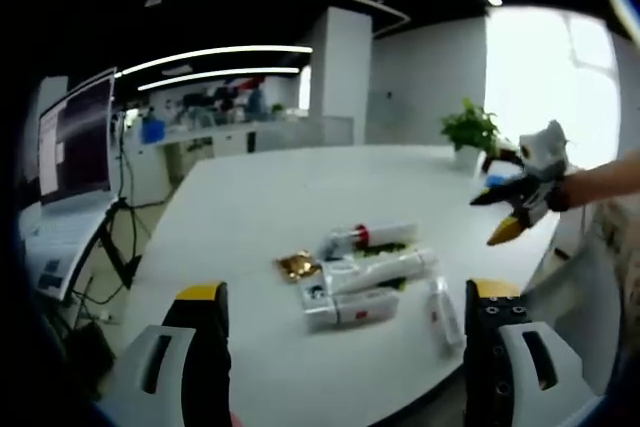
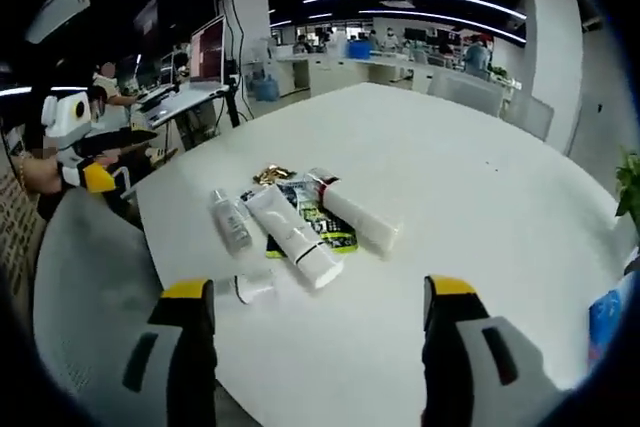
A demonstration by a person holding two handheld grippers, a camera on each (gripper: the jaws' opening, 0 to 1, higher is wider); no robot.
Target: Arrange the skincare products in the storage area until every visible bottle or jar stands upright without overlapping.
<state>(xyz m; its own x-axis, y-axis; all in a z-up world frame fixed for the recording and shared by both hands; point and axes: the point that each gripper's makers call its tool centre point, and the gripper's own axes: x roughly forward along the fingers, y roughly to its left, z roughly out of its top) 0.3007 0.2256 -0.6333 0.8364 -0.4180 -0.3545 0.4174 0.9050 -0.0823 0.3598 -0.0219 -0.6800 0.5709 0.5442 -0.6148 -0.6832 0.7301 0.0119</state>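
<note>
Left gripper view, my left gripper (image 1: 345, 322) spread, empty; tubes (image 1: 372, 272) lying flat on white table (image 1: 250, 207); right gripper view, my right gripper (image 2: 318, 322) spread, small bottle (image 2: 231, 220) beside tubes.

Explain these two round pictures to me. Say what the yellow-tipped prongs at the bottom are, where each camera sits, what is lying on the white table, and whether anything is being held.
No robot here: a person holds a two-jaw tool in each hand, and a fisheye camera rides on each tool, looking forward along its jaws. That is why both pictures are round.

In the left gripper view, the prongs at the bottom are the left gripper, jaws apart, nothing between them. The other tool, on a person's arm, reaches in at the right. In the right gripper view, the prongs are the right gripper, also open and empty.

On the white table the skincare products lie in a loose pile, all on their sides: a long white tube, a red-banded tube, a small bottle, a dark sachet under them, a gold packet and a small white piece nearby. Nothing stands upright yet. A potted plant sits at the table's far side.
</note>
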